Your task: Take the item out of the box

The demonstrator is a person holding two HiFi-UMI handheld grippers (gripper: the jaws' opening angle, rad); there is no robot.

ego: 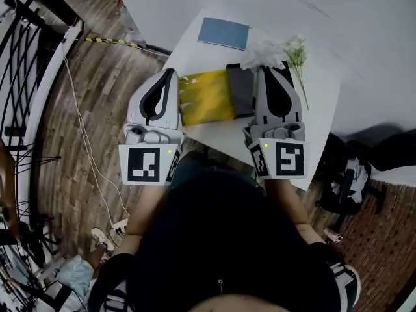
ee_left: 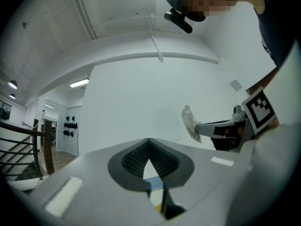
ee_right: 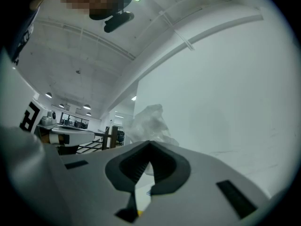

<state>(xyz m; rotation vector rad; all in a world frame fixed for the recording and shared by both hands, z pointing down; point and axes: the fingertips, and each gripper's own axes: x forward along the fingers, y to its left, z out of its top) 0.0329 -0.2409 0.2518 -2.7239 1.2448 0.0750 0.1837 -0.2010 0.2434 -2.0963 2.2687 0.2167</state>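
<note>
A yellow box with a dark grey end part lies on the white table near its front edge. My left gripper is held just left of the box, shut and empty. Just right of the box is my right gripper, also shut with nothing in it. Neither touches the box. Both gripper views point up at the wall and ceiling: the left gripper and the right gripper show their pads meeting at the tips. What is inside the box is hidden.
A blue notebook lies at the table's far side. White plastic wrap with small flowers sits just beyond the right gripper. A black chair stands right of the table. A cable and a railing are on the left.
</note>
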